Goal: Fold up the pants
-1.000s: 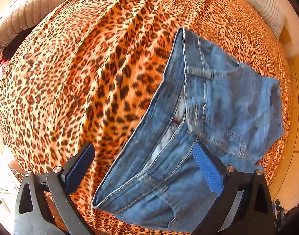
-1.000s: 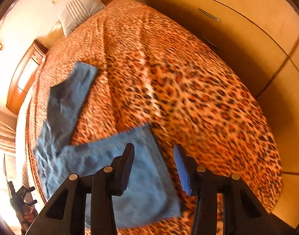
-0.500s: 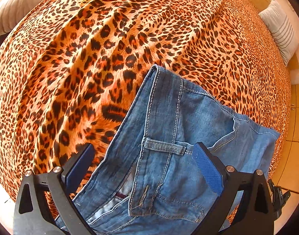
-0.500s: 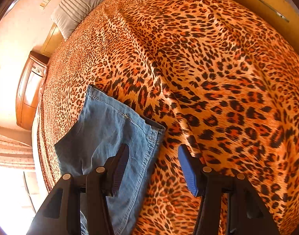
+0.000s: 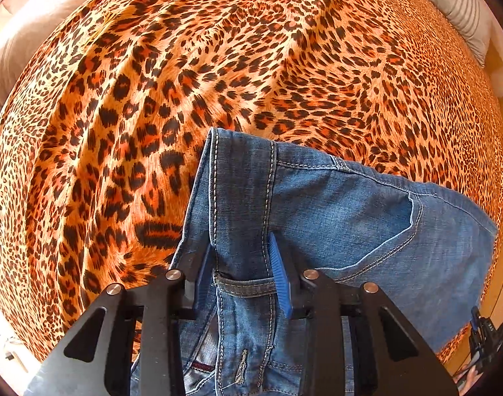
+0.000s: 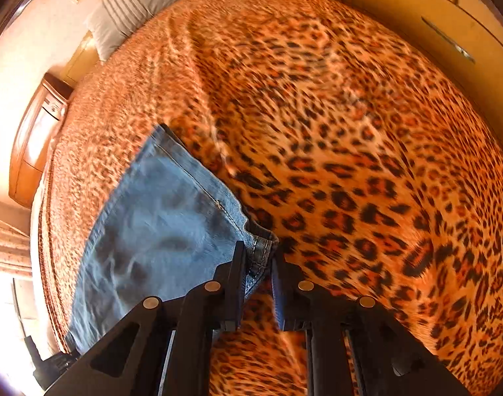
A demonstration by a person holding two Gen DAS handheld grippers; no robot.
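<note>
L claw [image 5: 241,270] closing on jeans [image 5: 333,204] waistband, R claw [image 6: 258,264] on hem; pillow [image 6: 129,10] well apart.

Left hand-held gripper [image 5: 241,264], right hand-held gripper [image 6: 258,264], jaws closing

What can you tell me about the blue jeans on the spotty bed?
The jeans are faded blue denim with pale stitching, a belt loop and a curved pocket. They lie flat on the leopard-print bedspread. The left gripper is closing its fingers around the waistband, and the right gripper is closing on a leg hem corner.
</note>
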